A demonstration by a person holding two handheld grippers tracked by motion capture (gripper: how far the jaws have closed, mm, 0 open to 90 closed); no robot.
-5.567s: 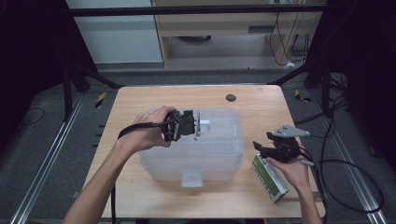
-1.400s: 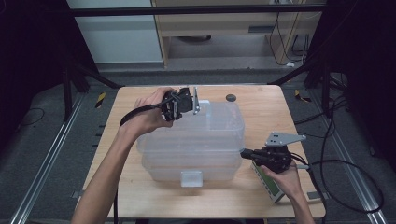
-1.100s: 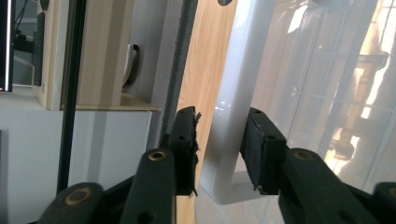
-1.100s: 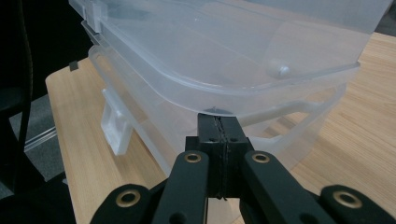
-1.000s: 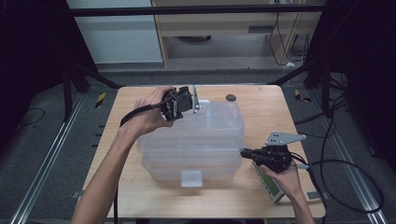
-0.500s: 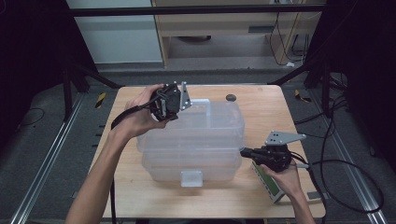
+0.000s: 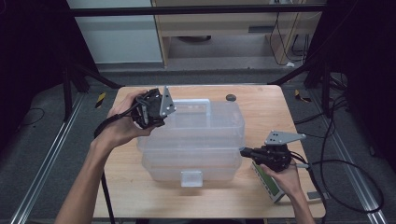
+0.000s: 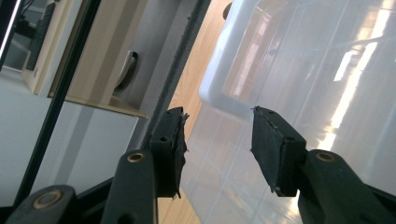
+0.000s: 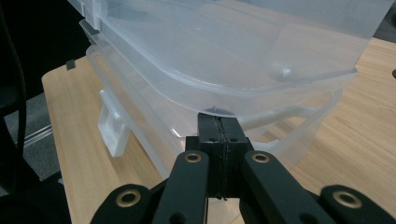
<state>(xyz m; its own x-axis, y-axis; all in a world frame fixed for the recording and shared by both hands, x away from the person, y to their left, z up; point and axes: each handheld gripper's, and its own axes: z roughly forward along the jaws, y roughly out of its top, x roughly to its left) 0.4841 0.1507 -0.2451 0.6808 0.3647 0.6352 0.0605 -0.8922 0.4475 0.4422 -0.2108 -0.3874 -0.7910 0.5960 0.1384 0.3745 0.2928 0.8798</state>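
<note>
A clear plastic storage box (image 7: 191, 161) stands mid-table, its clear lid (image 7: 201, 123) raised above the base on the right side. My left gripper (image 7: 159, 114) hovers at the lid's back left corner. Its jaws have just been opening and stand open (image 8: 217, 140) with nothing between them; the lid's white handle (image 8: 224, 93) lies beyond the tips. My right gripper (image 7: 243, 150) is shut, and in the right gripper view (image 9: 218, 122) its closed tips touch the underside of the lid's rim (image 9: 280, 88).
The box's front latch (image 7: 191, 177) faces the near edge of the wooden table (image 7: 126, 196). A green and white flat device (image 7: 268, 184) lies beneath my right hand. A small dark round thing (image 7: 230, 97) sits at the back. Cables trail right.
My left gripper has let go of the lid's handle, opened, and drawn off to the left and a little up. The right gripper has kept still under the lid's rim.
</note>
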